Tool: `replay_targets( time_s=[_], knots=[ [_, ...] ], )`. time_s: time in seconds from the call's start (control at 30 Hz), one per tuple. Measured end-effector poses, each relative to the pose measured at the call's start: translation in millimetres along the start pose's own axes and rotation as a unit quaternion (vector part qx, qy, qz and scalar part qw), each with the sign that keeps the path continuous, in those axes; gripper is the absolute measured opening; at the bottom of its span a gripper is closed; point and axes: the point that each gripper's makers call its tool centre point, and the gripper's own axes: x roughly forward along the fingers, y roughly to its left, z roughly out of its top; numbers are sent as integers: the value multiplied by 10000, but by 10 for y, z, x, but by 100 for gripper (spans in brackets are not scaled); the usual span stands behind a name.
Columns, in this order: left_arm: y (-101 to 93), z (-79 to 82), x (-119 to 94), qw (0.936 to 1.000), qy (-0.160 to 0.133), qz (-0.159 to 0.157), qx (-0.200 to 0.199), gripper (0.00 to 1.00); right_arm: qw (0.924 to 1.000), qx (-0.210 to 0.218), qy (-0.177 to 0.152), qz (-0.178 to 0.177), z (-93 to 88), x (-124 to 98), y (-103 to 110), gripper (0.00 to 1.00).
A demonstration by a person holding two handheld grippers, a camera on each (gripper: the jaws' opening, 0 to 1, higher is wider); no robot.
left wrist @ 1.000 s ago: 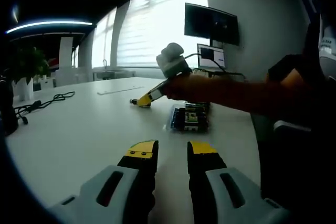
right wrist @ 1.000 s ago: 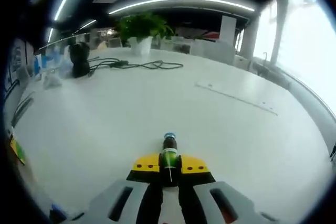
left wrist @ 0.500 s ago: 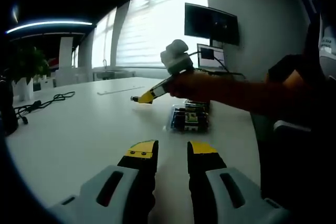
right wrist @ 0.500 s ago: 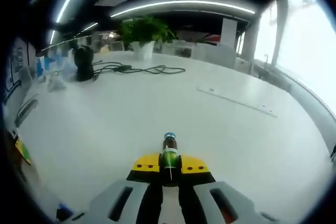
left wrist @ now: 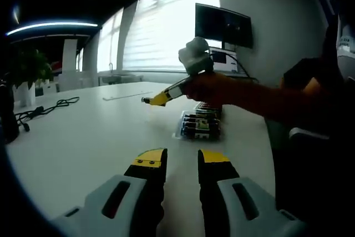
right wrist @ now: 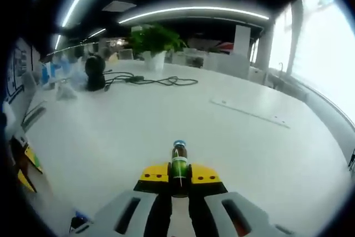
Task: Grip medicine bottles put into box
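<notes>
While clamping the bottle (right wrist: 178,162), right gripper (right wrist: 178,175) hovers above table (right wrist: 111,137).

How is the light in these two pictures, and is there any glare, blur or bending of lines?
Left gripper view: the bright window is washed out, so the person's arm and the box look dim against it. Right gripper view: the ceiling light strip bends into an arc from fisheye distortion; the medicine bottle is sharp, while things at the left edge smear.
</notes>
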Motion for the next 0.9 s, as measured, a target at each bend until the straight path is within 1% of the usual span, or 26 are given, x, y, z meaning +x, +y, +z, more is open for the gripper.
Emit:
replay_targets(
  time_s=[0.2, 0.37, 0.5, 0.6, 0.9],
  knots=[
    [3, -4, 8, 10000, 16, 5, 5, 16, 9999, -34, -83, 47, 35, -96, 58, 6],
    [2, -4, 6, 10000, 15, 8, 8, 16, 9998, -83, -203, 34, 64, -222, 120, 6],
    [2, -5, 6, 10000, 20, 13, 19, 16, 9993, -121, -347, 84, 117, -365, 211, 6],
    [5, -6, 7, 10000, 24, 17, 18, 16, 9990, -184, -390, 94, 135, -436, 253, 6],
    [4, -6, 5, 10000, 21, 15, 14, 16, 9983, -156, -526, 185, 127, -603, 372, 6]
  ],
)
